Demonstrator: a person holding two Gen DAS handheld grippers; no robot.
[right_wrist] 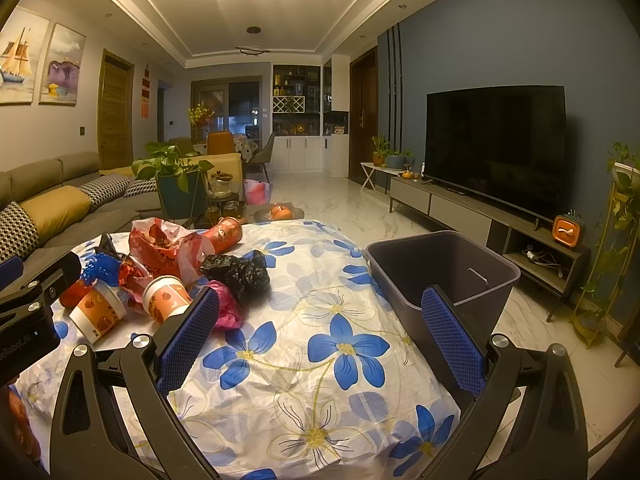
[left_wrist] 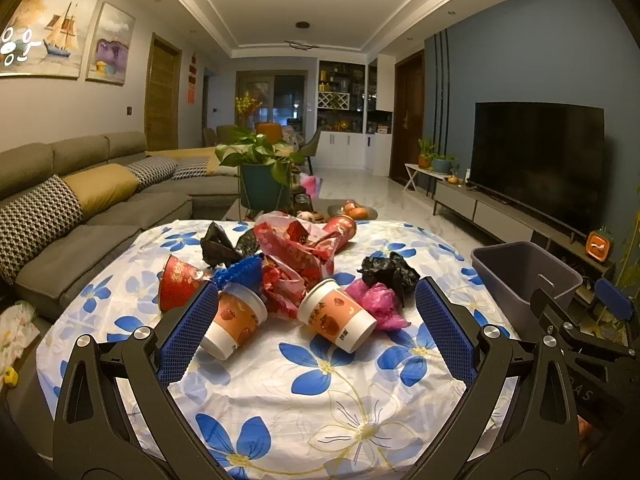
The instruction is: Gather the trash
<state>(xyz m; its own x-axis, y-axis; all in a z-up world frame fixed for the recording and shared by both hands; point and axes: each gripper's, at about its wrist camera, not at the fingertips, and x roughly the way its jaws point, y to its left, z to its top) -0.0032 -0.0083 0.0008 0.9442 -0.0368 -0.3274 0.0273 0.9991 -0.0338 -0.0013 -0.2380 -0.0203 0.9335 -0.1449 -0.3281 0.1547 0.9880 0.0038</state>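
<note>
Trash lies heaped on a table under a blue-flowered cloth (left_wrist: 320, 400): two orange-and-white paper cups on their sides (left_wrist: 338, 315) (left_wrist: 236, 318), red cups (left_wrist: 176, 282) (left_wrist: 342, 227), a red printed bag (left_wrist: 296, 248), black bags (left_wrist: 390, 272) (left_wrist: 220, 246), a pink bag (left_wrist: 380, 300) and a blue mesh piece (left_wrist: 240, 272). My left gripper (left_wrist: 316, 320) is open above the cloth, just short of the cups. My right gripper (right_wrist: 320, 320) is open and empty, between the pile and a grey bin (right_wrist: 444, 264) at the table's right edge. The bin also shows in the left wrist view (left_wrist: 524, 272).
A grey sofa with cushions (left_wrist: 80, 208) runs along the left. A potted plant (left_wrist: 260, 168) and a low table with a fruit plate (left_wrist: 354, 212) stand behind the pile. A TV (right_wrist: 496, 148) on a low console fills the right wall.
</note>
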